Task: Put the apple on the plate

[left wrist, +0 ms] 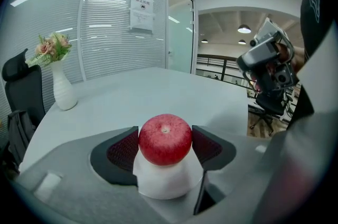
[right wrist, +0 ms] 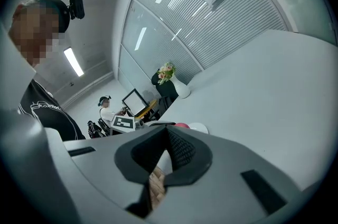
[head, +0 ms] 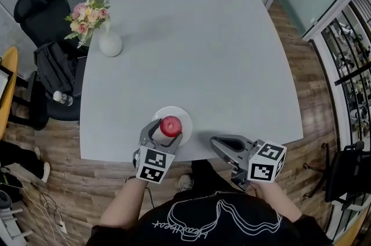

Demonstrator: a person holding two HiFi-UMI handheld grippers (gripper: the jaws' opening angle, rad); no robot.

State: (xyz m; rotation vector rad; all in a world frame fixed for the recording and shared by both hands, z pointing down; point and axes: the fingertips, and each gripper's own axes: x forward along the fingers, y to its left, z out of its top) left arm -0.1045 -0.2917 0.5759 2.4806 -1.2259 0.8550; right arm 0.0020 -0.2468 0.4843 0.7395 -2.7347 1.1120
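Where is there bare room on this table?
The grey tabletop is bare from the white flower vase, far left, across to the right edge. Crowded at the near edge: round white plate, red apple, left gripper, right gripper.

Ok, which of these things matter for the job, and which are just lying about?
Job: apple, gripped in the left gripper's jaws; white plate, under it.

Lying about: vase of flowers, far side of the table; black office chair beside the table; right gripper, jaws together, empty.
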